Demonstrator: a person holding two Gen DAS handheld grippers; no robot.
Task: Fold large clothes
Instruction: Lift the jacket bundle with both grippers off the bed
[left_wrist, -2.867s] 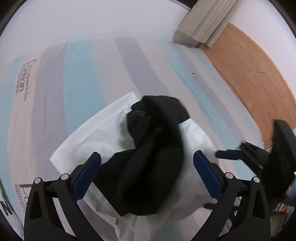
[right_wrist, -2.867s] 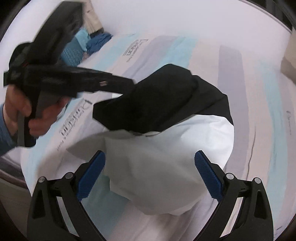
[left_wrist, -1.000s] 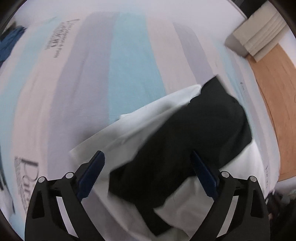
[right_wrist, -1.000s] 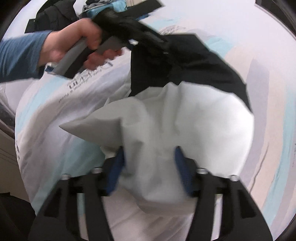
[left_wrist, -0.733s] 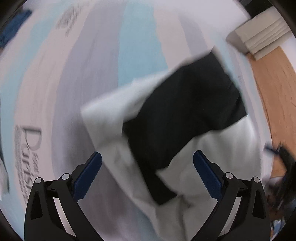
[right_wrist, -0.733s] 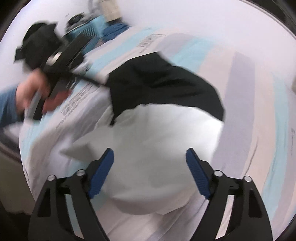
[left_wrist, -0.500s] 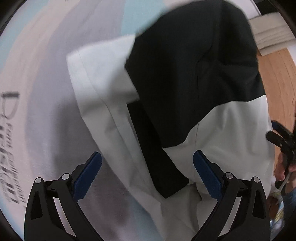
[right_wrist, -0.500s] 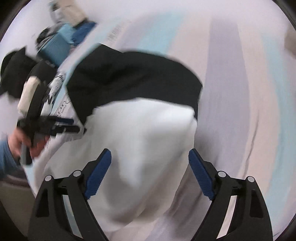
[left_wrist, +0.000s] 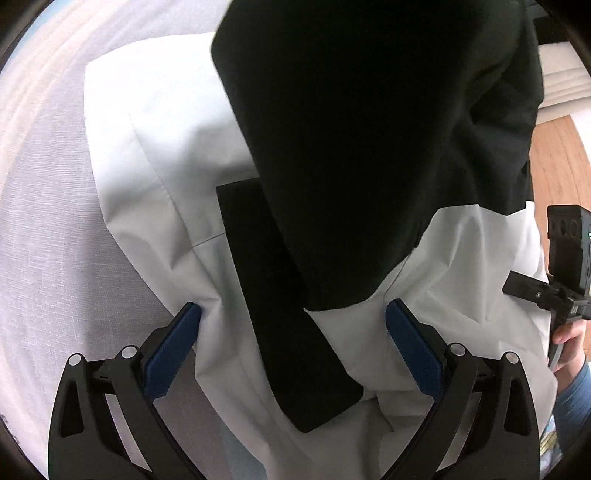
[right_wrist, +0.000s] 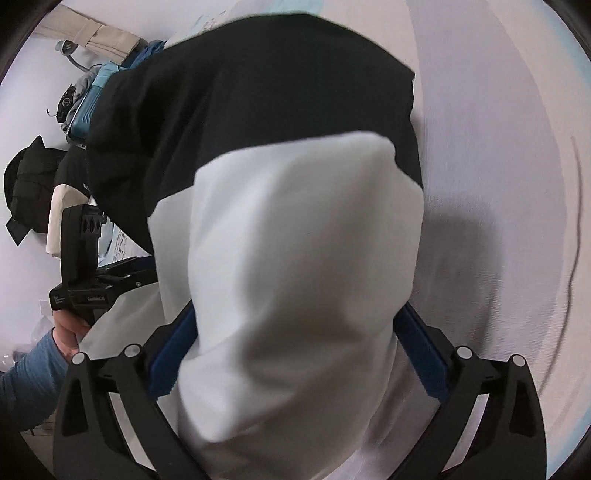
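A large black-and-white garment (left_wrist: 155, 155) lies bunched on the striped bed sheet (left_wrist: 48, 229). In the left wrist view its black part (left_wrist: 369, 129) covers the white part, with a black strip (left_wrist: 280, 314) running toward me. My left gripper (left_wrist: 293, 325) is open, its blue pads either side of the cloth, close above it. In the right wrist view the garment (right_wrist: 295, 277) fills the frame, and my right gripper (right_wrist: 295, 339) is open with the white fabric bulging between its pads. The left gripper body (right_wrist: 81, 258) shows at the left there.
The other gripper and hand (left_wrist: 565, 266) show at the right edge of the left wrist view. Wooden floor (left_wrist: 554, 162) lies beyond the bed. A pile of clothes and a blue case (right_wrist: 85, 107) sit at the bed's far left in the right wrist view.
Both grippers have moved down close to the garment, which now fills both views. The right gripper, half shut on white fabric a second ago, has opened wide again.
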